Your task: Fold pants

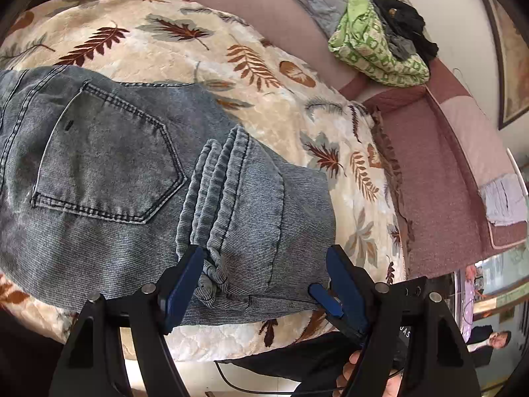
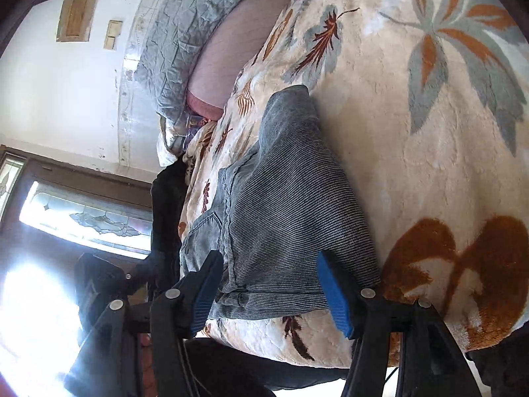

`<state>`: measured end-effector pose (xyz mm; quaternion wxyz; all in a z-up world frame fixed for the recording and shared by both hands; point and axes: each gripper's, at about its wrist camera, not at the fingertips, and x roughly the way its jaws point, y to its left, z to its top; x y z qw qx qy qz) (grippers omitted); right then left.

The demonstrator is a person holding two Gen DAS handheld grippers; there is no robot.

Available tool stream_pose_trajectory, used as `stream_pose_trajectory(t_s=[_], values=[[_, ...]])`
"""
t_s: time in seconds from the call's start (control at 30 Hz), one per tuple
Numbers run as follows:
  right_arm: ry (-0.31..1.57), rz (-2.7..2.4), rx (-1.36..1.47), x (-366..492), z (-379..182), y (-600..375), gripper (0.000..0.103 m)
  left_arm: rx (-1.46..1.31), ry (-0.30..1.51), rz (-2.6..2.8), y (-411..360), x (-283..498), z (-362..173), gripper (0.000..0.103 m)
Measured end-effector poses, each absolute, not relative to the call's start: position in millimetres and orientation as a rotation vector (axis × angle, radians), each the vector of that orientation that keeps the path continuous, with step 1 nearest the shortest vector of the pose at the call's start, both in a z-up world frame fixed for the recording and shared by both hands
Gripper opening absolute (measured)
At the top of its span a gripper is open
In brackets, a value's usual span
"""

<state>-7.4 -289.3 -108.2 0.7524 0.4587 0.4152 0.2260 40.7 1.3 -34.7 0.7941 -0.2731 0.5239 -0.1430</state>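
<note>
Denim jeans (image 1: pixel 109 178) lie partly folded on the leaf-print blanket (image 1: pixel 264 72) covering the bed, back pocket up, with bunched hem layers lapped over them; thick, floppy and fairly heavy, they would probably hold best pinched through all layers at the near folded edge. The left gripper (image 1: pixel 264 284) hangs low over that edge, jaws spread wide around the bunched hems, gripping nothing. The right gripper (image 2: pixel 271 284) is angled in similarly, jaws wide, straddling the jeans' near edge without clamping.
</note>
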Motion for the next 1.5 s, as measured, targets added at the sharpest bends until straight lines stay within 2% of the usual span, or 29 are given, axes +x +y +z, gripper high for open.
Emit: stream_pose_trajectory(t_s=[0.17, 0.37, 0.5, 0.6, 0.8, 0.87, 0.9, 0.93, 0.97, 1.0, 1.13, 1.3, 1.43, 1.5], values=[[0.889, 0.537, 1.039, -10.1, -114.5, -293.6, 0.063, -0.633, 1.226, -0.227, -4.3, 39.0, -55.8, 0.076], [0.883, 0.568, 1.062, -11.2, -119.0, -296.4, 0.063, -0.623, 1.093, -0.258, -12.6, 30.2, -18.6, 0.075], [0.885, 0.574, 1.07, -10.8, -119.5, -296.0, 0.063, -0.619, 1.176, -0.193, -18.2, 38.2, -47.5, 0.074], [0.886, 0.583, 1.076, -11.6, -121.2, -298.2, 0.063, -0.666, 1.24, -0.16, -11.9, 37.0, -73.8, 0.068], [0.886, 0.588, 1.082, -11.8, -122.4, -299.6, 0.063, -0.681, 1.23, -0.142, -10.4, 41.8, -67.2, 0.067], [0.884, 0.588, 1.083, -12.0, -122.5, -299.7, 0.063, -0.693, 1.234, -0.126, -9.6, 45.3, -70.1, 0.06], [0.884, 0.589, 1.083, -11.9, -122.5, -299.4, 0.063, -0.685, 1.239, -0.112, -9.4, 46.0, -72.8, 0.046], [0.884, 0.591, 1.082, -12.0, -122.7, -299.6, 0.063, -0.673, 1.247, -0.105, -9.9, 45.7, -76.5, 0.024], [0.883, 0.591, 1.083, -12.0, -122.7, -299.5, 0.063, -0.665, 1.26, -0.099, -9.3, 45.2, -81.6, 0.014], [0.883, 0.592, 1.084, -12.0, -122.9, -299.5, 0.063, -0.667, 1.266, -0.096, -7.9, 44.4, -86.7, 0.01], [0.899, 0.586, 1.087, -12.2, -121.0, -300.2, 0.063, -0.651, 1.221, -0.12, -3.6, 35.7, -81.5, 0.008], [0.863, 0.551, 1.07, -20.8, -99.5, -308.5, 0.067, -0.49, 1.019, -0.095, -9.8, 6.7, -35.2, 0.008], [0.828, 0.526, 1.022, -22.4, -79.0, -313.8, 0.068, -0.578, 1.19, -0.071, -0.5, 16.7, -84.6, 0.009], [0.837, 0.536, 0.996, -18.1, -69.5, -310.7, 0.068, -0.607, 1.181, -0.081, 3.7, 17.1, -90.8, 0.01]])
